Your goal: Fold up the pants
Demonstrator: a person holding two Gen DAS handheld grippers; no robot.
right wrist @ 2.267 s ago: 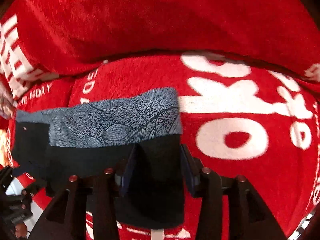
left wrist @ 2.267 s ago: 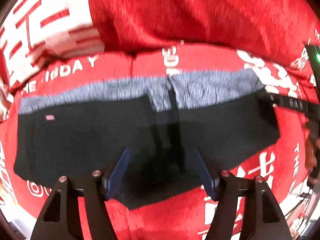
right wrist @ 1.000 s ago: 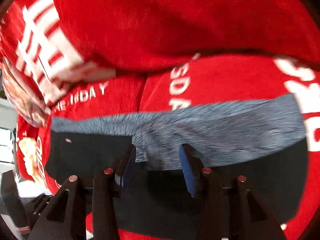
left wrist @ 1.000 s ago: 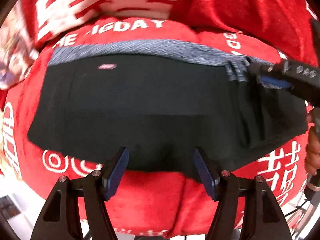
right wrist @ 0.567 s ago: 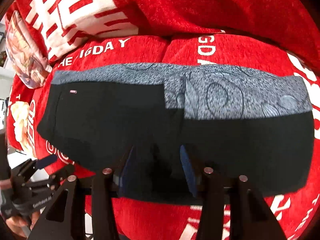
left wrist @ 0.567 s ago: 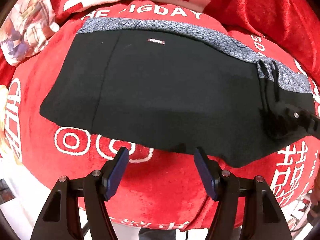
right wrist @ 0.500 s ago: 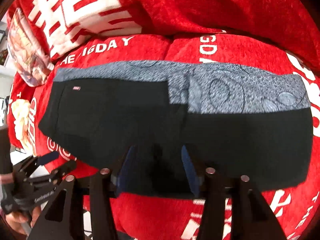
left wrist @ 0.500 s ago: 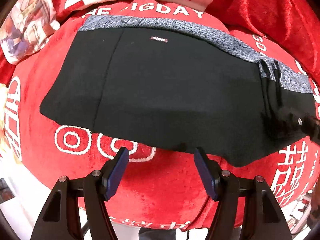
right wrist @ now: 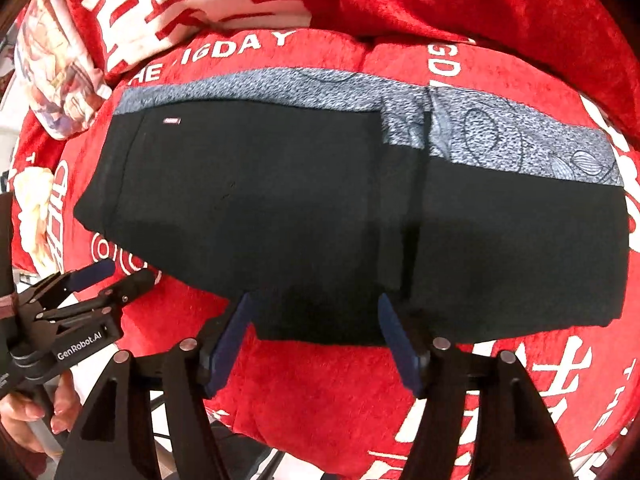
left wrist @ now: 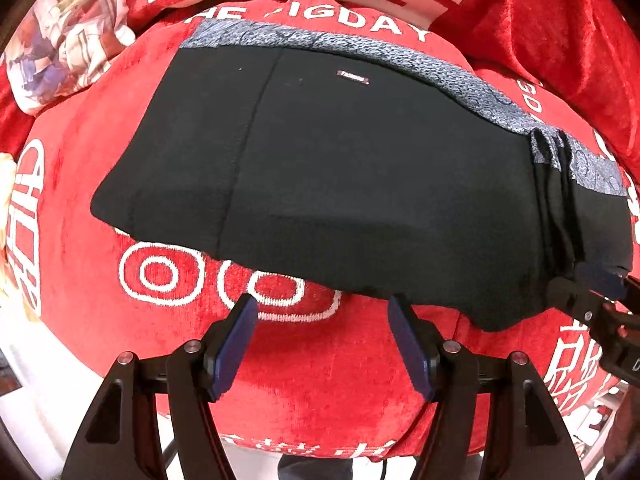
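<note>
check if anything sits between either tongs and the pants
Nothing visible does. The left tongs hang open over bare red cover, just off the near edge of the pants. The right tongs have just been opening and straddle that near edge, pads clear of the cloth.

The black pants (left wrist: 360, 184) lie spread flat on a red cover (left wrist: 328, 384) printed with white letters and rings. A grey patterned waistband (left wrist: 440, 68) runs along their far edge, and a small tag (left wrist: 353, 77) sits just below it. A bunched fold (left wrist: 556, 200) crosses the pants near their right end. The left gripper (left wrist: 322, 344) hangs over the red cover just short of the pants' near edge, its blue-padded jaws apart with nothing between them. The right gripper (left wrist: 596, 292) enters at the right edge, at the pants' near right corner. A patterned cushion (left wrist: 64, 40) lies at the upper left.
</note>
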